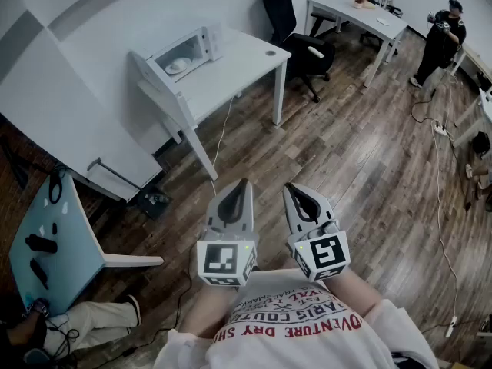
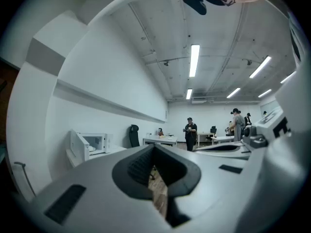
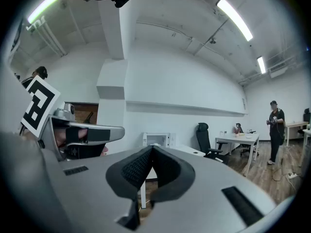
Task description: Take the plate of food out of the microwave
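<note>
Wood floor and white wall fill most of the head view. We get the ceiling lights only from the two gripper views.

White table stands against the wall, well ahead of us. Back desk sits further right, with a black office chair between the two. Blue table at lower left shows in the head view only; there are small dark items on it, but we can't tell what.

Microwave sits at the left end of the white table, its door swung open toward the left of the head view. All three views catch it. The left gripper view sees it from the door side. The right gripper view looks nearly straight into the cavity.

A person stands far right near the back desk. The left gripper view shows more people behind that one.

Left gripper and right gripper sit side by side close to our chest, well apart from the microwave. Both sets of jaws are closed tip to tip with nothing between them, and each gripper's own view confirms it. Each gripper view also catches the other gripper at its edge.

Plate is inside the microwave cavity, white, with something pale on it. The head view shows it best and the left gripper view gives a sliver. In the right gripper view it's too small for us to tell.
</note>
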`<state>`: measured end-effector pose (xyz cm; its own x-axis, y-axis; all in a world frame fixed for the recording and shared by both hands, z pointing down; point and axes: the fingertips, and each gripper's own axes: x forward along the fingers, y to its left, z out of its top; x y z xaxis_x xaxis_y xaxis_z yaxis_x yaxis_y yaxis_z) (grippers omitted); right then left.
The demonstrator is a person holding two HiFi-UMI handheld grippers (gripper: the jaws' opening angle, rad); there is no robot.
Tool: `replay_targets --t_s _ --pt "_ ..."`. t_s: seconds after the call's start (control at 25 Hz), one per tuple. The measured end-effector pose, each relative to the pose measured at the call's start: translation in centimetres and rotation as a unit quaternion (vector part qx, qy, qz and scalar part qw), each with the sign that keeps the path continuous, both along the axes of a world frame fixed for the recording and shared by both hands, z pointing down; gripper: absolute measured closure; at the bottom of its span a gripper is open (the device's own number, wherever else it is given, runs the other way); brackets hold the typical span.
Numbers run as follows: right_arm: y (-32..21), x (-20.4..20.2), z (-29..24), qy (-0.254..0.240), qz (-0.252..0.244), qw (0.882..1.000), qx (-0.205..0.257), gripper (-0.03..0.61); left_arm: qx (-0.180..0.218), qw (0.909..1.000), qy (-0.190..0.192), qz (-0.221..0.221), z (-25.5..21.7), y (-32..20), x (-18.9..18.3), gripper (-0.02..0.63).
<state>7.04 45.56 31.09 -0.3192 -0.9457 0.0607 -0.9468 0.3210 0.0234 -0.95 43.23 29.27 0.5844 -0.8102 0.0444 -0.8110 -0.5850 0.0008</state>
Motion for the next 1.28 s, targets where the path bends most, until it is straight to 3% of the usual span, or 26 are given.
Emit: replay_targets --t_s 0.32,1.04,1.28 --pt "-1.4 -0.2 0.7 0.000 0.005 1.000 -0.012 0.566 -0.042 0.9988 0.024 0.003 1.5 -1.8 -0.6 0.606" --pt "-9.1 -4.3 3.2 -0.010 0.038 0.999 -0.035 0.568 -0.080 0.9954 0.044 0.030 5.1 -9.7 -6.0 0.606" --pt "-13.3 -3.0 3.7 -0.007 0.024 0.999 -0.037 0.566 -0.092 0.9944 0.047 0.019 6.4 -13.3 -4.9 0.606"
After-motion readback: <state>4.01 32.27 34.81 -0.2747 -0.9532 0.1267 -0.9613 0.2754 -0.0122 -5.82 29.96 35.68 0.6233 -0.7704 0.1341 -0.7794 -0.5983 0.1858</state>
